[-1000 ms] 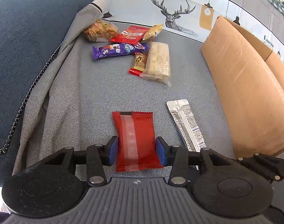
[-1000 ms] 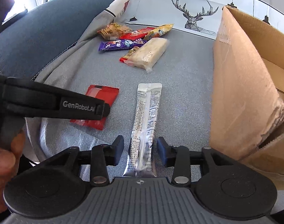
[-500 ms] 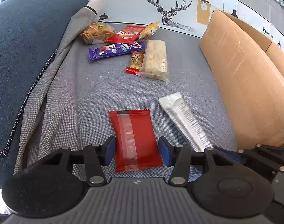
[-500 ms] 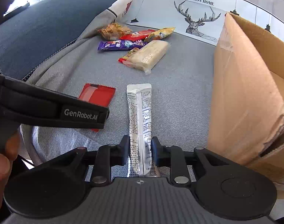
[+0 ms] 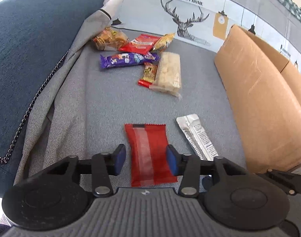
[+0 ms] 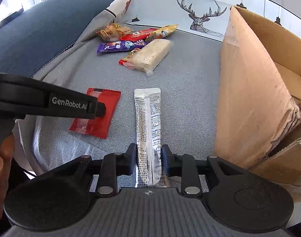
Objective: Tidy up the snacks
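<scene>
A red snack packet lies flat on the grey sofa seat between the jaws of my left gripper. That gripper is open, with a small gap at its left pad. To the right lies a long silver sachet. In the right wrist view, my right gripper has its pads against the near end of the silver sachet. Its jaws are opening slightly. The left gripper's finger crosses over the red packet.
An open cardboard box stands on the seat at the right, its wall close to the sachet. Several more snacks lie piled at the back by a deer-print cushion. A blue cushion rises on the left. A person's hand holds the left gripper.
My right gripper's jaws have closed in onto the silver sachet, which now lies straight between them. The left gripper's jaws have widened slightly around the red packet.
</scene>
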`<state>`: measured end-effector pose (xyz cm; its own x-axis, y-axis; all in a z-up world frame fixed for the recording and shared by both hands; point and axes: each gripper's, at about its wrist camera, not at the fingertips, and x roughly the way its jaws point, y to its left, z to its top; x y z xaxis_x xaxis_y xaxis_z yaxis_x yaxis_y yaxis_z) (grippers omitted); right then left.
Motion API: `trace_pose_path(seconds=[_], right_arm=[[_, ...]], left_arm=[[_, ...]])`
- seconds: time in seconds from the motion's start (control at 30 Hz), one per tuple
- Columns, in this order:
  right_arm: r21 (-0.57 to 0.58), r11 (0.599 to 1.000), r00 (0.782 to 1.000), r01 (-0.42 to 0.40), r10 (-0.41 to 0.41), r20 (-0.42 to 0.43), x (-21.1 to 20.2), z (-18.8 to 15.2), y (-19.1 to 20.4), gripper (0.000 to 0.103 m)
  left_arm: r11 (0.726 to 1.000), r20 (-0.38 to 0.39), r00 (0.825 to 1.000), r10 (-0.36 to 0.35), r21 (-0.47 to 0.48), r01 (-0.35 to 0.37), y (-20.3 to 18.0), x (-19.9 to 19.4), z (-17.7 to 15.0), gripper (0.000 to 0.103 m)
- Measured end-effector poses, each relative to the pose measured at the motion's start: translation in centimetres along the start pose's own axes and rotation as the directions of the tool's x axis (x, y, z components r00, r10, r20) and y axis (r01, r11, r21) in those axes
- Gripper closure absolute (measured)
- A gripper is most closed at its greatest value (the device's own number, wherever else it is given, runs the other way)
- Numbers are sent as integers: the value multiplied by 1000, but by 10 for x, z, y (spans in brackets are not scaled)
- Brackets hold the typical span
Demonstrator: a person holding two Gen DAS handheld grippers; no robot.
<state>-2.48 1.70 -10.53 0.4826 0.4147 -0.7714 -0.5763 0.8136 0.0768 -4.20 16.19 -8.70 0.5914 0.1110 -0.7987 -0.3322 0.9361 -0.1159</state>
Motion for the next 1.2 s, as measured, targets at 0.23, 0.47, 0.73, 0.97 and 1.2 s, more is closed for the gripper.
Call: trace_pose_path(seconds=[0.23,0.47,0.73,0.97,1.2], right_arm=[[10,1000,1000,-8,8,2,2,-1,-2,72],[-8,1000,1000,-8,8,1,5,-2,0,71],[-35,999,1000,5,-4,18,5,-4,2,76],[-43,999,998,-2,5,66,-8,-5,4,78],[-67,998,991,-8,16,131,-29,-3,5,78]], left_arm=[[996,4,999,39,82,-39,-18,8,-2,36],[983,13,996,86,160,-87,-33,18,-7,34],[978,36,995,93,184,-98,-36,17,-7,55],[988,91,994,53,141,-65,-29,1,-3,56],[997,168,986,5,71,-17,-19,-22,5,56]])
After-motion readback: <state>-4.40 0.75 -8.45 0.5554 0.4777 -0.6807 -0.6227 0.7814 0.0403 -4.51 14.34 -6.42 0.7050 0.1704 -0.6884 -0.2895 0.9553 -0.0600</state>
